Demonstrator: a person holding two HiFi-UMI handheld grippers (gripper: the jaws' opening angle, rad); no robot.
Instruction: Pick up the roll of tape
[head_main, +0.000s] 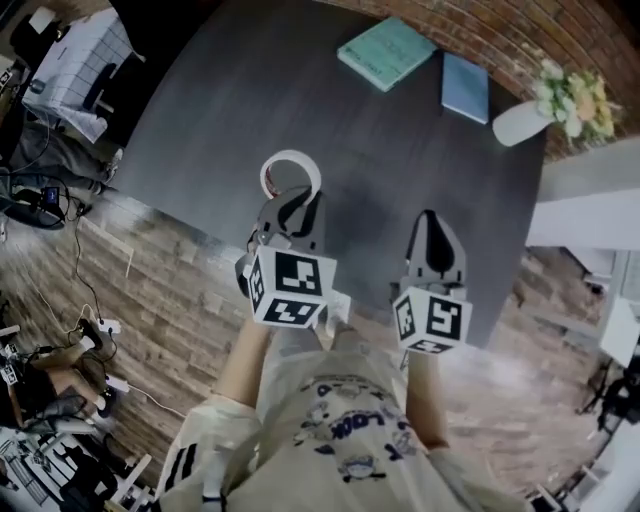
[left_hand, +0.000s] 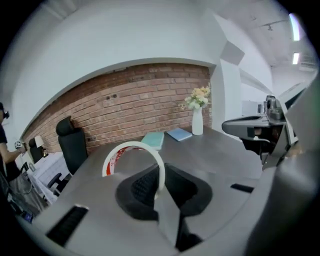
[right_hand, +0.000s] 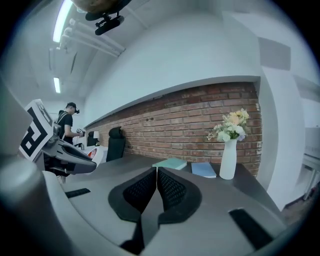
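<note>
A white roll of tape (head_main: 289, 172) with red print inside hangs above the dark table (head_main: 300, 110), pinched by its ring wall in my left gripper (head_main: 293, 205). In the left gripper view the tape (left_hand: 131, 155) arches up from between the two black pads, which press on its rim. My right gripper (head_main: 432, 222) hovers to the right of it, over the table's near edge, jaws shut with nothing between them. In the right gripper view its pads (right_hand: 156, 172) meet tip to tip.
A teal book (head_main: 386, 52) and a blue book (head_main: 465, 87) lie at the table's far side. A white vase of flowers (head_main: 524, 118) stands at the far right corner. A black office chair (left_hand: 71, 142) stands by the brick wall. Cables and gear litter the wooden floor at left.
</note>
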